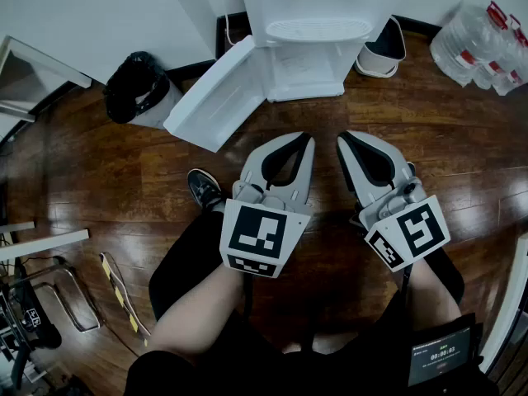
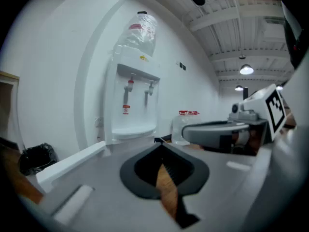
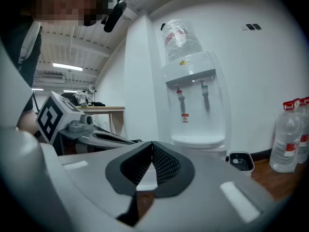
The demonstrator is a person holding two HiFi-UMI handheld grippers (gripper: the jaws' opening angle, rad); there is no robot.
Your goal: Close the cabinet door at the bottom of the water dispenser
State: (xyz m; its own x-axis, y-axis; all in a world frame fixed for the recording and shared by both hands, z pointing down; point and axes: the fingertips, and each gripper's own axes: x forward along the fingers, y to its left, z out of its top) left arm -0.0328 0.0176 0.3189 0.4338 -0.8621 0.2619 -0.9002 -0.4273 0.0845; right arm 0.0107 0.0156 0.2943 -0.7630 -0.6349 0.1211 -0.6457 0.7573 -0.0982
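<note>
Standing wide open: white flat cabinet door, swung out to the left from the base of the white floor-standing water dispenser. It is hinged at the dispenser's left front corner, and its free edge is out over the dark wood floor.

Left gripper and right gripper both have their jaws pressed together with nothing between them. They're side by side, aimed at the dispenser and well short of the door. No contact yet.

My take on the step:
- use the left gripper, jaws kept together as a blunt pusher
- get round to the door's far left face and push near the free edge, not the hinge
- follow the arc and finish with a firm press until it's flush
- keep the right gripper out of the closing gap

Count:
- 1 door, 1 dispenser, 2 grippers
- 1 clear upturned bottle on top of the dispenser
- clear red-capped water bottles to the right, at least three, exact number unclear
- 1 white bin
- 1 black bag-lined bin
</note>
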